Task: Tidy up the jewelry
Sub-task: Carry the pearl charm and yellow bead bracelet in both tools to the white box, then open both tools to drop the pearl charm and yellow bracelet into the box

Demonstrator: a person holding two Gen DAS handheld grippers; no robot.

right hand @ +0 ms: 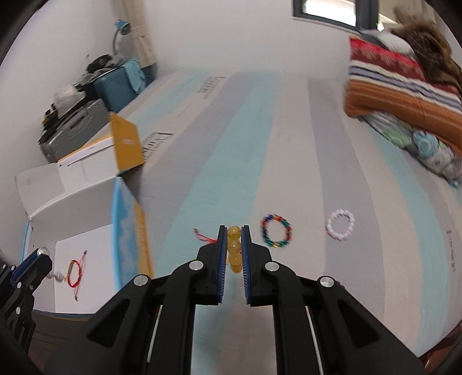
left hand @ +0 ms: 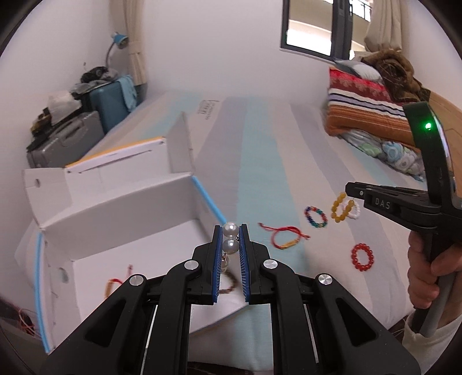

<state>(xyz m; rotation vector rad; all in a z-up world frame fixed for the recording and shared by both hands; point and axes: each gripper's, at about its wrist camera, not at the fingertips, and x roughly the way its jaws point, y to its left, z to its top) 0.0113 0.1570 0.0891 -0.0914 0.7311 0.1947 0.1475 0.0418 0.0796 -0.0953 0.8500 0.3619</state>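
1. Left gripper (left hand: 231, 230) clenched on a pearl bracelet (left hand: 231, 245); two pearls pinched between the blue pads, stacked in line with the fingers, remainder of the strand trailing down and back toward the camera.
2. Held above the near corner of an open white cardboard box (left hand: 121, 207), with a red cord bracelet (left hand: 114, 284) lying on the box floor.
3. Right gripper (right hand: 233, 230) clamped on a yellow bead bracelet (right hand: 234, 248); amber beads in a row running along the finger axis, loop hanging below the tips in the left wrist view.
4. Lying flat on the mattress (left hand: 260, 161): a red-and-yellow woven bracelet (left hand: 284, 238), a multicoloured bead bracelet (right hand: 276, 230), a white bead bracelet (right hand: 340, 224) and a red bead bracelet (left hand: 361, 257), all apart from one another.
5. Mattress cover striped in pale blue, grey and cream, stripes running away from the cameras.
6. Folded patterned blankets (left hand: 372, 109) piled at the far right; suitcases (left hand: 86, 121) and a blue desk lamp (left hand: 119, 39) in the left corner; a window (left hand: 314, 26) in the white wall.
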